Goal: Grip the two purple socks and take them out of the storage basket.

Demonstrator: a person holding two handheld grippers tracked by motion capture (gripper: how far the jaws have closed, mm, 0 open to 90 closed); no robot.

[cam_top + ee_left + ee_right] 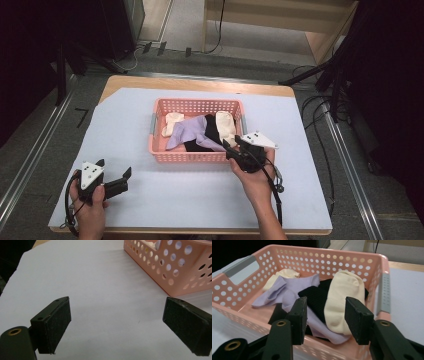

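Observation:
A pink perforated basket (159, 147) stands mid-table and holds a cream sock (343, 300), a lilac sock (294, 287), a black sock (315, 298) and another cream sock (284, 273) at the back. My right gripper (231, 146) hovers over the basket's near right rim, open, its jaws on either side of the near cream sock's lower end (325, 320) without closing on it. My left gripper (115, 172) rests low over the white sheet at the front left, open with nothing between its pads (58, 323).
A white sheet (195, 200) covers the wooden table (200, 84). The basket's corner (175, 275) lies to the front right of the left gripper. Cables and dark stands line the floor at the right and back.

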